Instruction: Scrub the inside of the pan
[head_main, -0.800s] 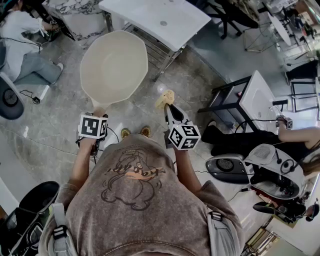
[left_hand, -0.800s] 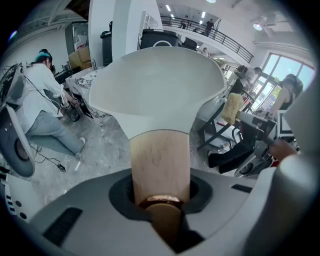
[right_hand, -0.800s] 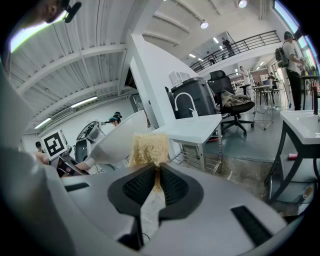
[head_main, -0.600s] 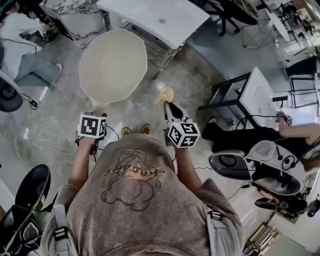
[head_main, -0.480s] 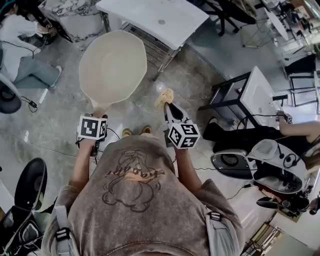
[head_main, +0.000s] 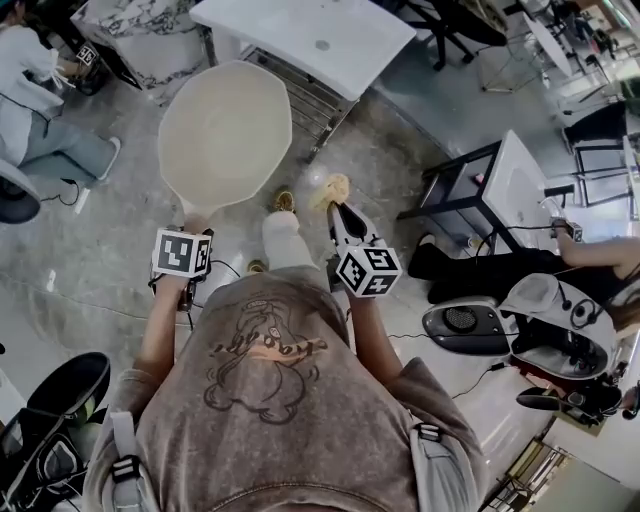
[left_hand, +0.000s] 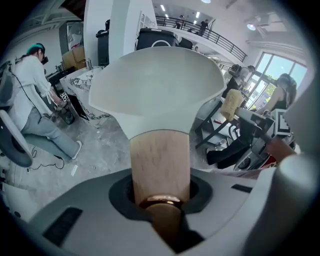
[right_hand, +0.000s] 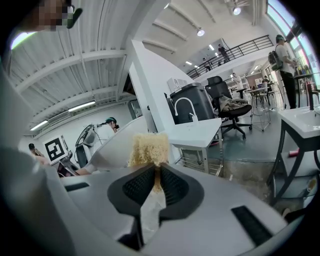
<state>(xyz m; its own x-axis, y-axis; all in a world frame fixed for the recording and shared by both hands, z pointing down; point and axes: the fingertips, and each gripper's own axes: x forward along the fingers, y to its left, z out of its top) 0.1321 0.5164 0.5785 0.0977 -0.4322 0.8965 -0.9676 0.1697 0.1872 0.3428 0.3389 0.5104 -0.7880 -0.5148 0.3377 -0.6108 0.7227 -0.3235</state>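
Cream pan (head_main: 225, 135), head view: held up in the air to the left and far side of the person, above the floor, its hollow facing the camera. The inside shows plain and pale; no foam or dirt can be made out. Left gripper (head_main: 194, 224): clamped on the near end of the pan's wooden handle (head_main: 196, 218). Right gripper (head_main: 337, 208): to the right, pinching a yellowish scrubber (head_main: 330, 187). The scrubber sits near the pan's right rim but apart from it, outside the hollow. White table (head_main: 310, 35): at the far side, beyond both.

Left gripper view: jaws closed round the wooden handle, which runs forward into the pan; the pan fans out ahead. The scrubber shows at the right, clear of the rim.

Right gripper view: jaws pressed together on the lower part of the scrubber, its fibrous top standing above the tips. The pan's outer wall lies to the left, behind the scrubber; contact cannot be told here.

Progress, as judged: both items gripped and the pan presented. No scrubbing contact is in place, and the inside appears left to do. The scrubber must cross the rim and meet the inner surface.
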